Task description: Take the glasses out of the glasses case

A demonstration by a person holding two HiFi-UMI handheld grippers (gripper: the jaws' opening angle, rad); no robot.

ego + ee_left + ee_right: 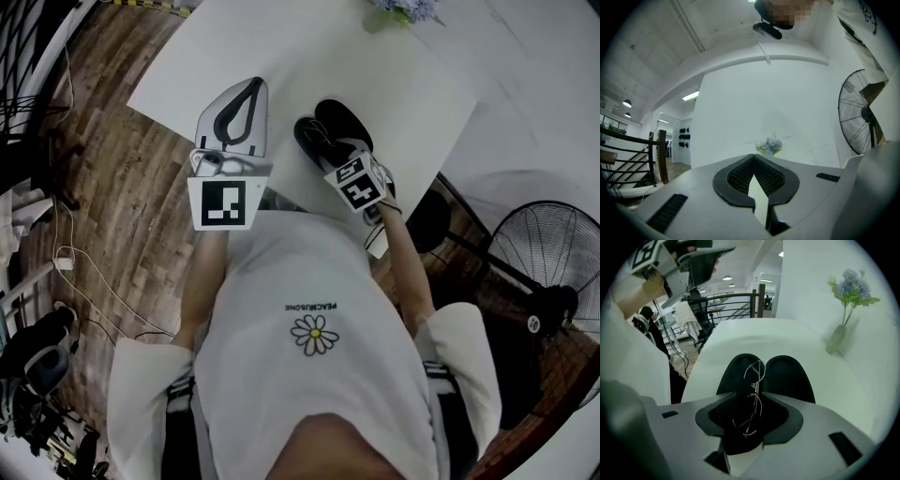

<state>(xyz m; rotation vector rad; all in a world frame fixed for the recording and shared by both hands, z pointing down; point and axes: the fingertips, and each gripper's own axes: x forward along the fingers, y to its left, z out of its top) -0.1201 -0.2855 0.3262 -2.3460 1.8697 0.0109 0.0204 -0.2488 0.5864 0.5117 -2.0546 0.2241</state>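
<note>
The black glasses case (343, 120) lies open on the white table (394, 75), both halves spread side by side. In the right gripper view the case (790, 376) holds thin wire-framed glasses (755, 377), standing on edge along its middle. My right gripper (750, 399) points steeply down over the case's near end, jaws open on either side of the glasses, its pads apart from the wire. In the head view the right gripper (333, 150) covers the case's near part. My left gripper (254, 86) hangs level at the table's left, shut and empty; its tips (753, 157) meet.
A vase of blue flowers (844, 310) stands at the table's far edge, also seen as flowers (769, 145) from the left gripper. A standing fan (553, 267) is on the floor to the right. Wooden floor and cables (94, 272) lie to the left.
</note>
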